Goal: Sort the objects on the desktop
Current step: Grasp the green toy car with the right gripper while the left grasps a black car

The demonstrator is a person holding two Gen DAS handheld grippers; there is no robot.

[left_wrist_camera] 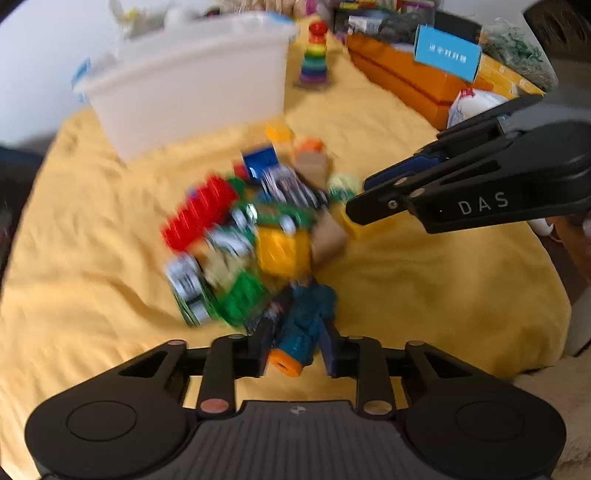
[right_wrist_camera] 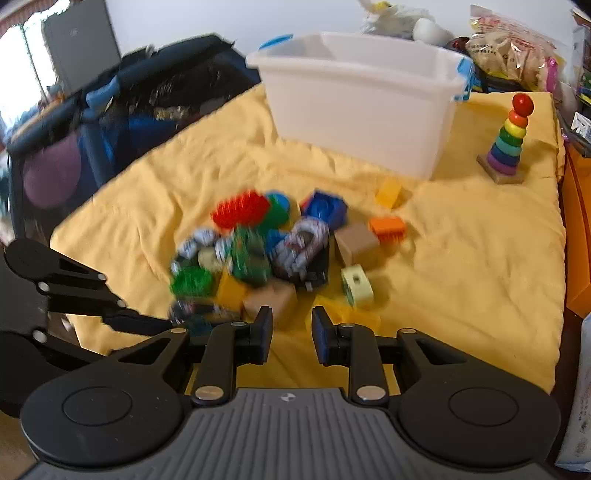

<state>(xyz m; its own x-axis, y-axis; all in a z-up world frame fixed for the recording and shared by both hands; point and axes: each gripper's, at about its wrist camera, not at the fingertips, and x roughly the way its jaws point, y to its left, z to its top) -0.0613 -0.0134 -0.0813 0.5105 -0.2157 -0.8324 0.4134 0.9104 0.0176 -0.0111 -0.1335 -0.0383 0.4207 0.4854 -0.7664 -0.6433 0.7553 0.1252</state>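
**Left fingers pinching a toy; right empty**

The left gripper (left_wrist_camera: 293, 352) pinches a blue, rough-textured toy (left_wrist_camera: 308, 321) with an orange end, long axis along the fingers. The right gripper (right_wrist_camera: 291, 334) is partly spread, holding nothing. The pile (right_wrist_camera: 258, 251) of plastic and wooden blocks lies just ahead on the yellow cloth (right_wrist_camera: 461, 266); the white bin (right_wrist_camera: 362, 107) stands beyond.

white wall (right_wrist_camera: 184, 22), bright window (right_wrist_camera: 18, 74)

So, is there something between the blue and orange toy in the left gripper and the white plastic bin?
Yes. The pile of coloured blocks lies on the yellow cloth between the blue and orange toy, held by the left gripper, and the white plastic bin.
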